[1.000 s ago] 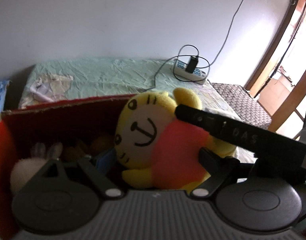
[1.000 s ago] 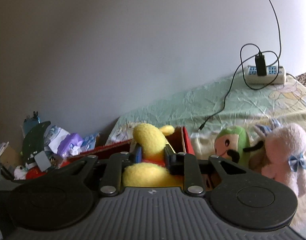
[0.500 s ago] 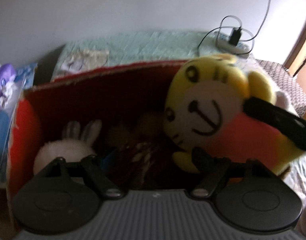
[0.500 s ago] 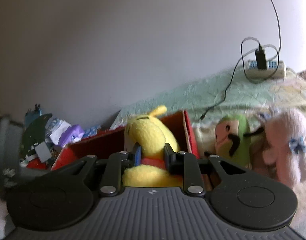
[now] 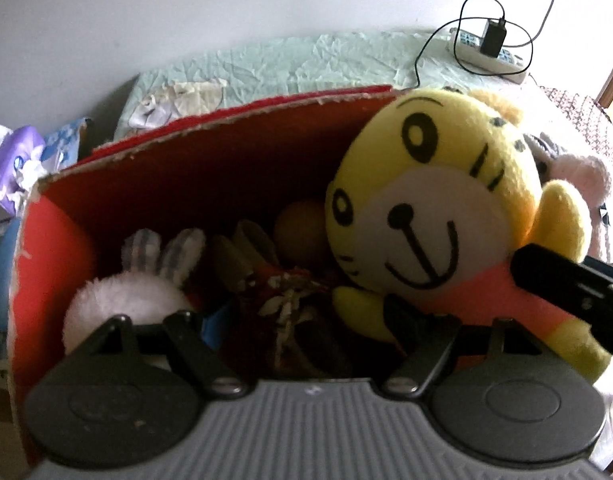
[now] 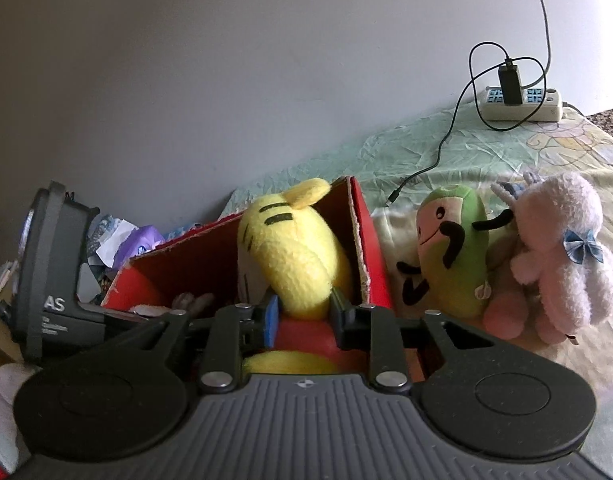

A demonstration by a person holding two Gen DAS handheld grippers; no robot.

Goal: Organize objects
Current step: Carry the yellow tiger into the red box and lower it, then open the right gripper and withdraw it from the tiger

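A yellow tiger plush (image 5: pixel 422 216) with a white muzzle, black stripes and an orange-red shirt is seen tilted at the right end of a red cardboard box (image 5: pixel 210 132), its head above the box rim and its face turned into the box. Inside the box, left of the tiger, a white bunny plush (image 5: pixel 130 292) is lodged among darker toys. Right of the box, on the bed, a green plush (image 6: pixel 452 248) and a pink plush (image 6: pixel 562 252) are leaned together.

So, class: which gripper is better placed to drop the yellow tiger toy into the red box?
Right gripper: it already grips the tiger toy over the red box.
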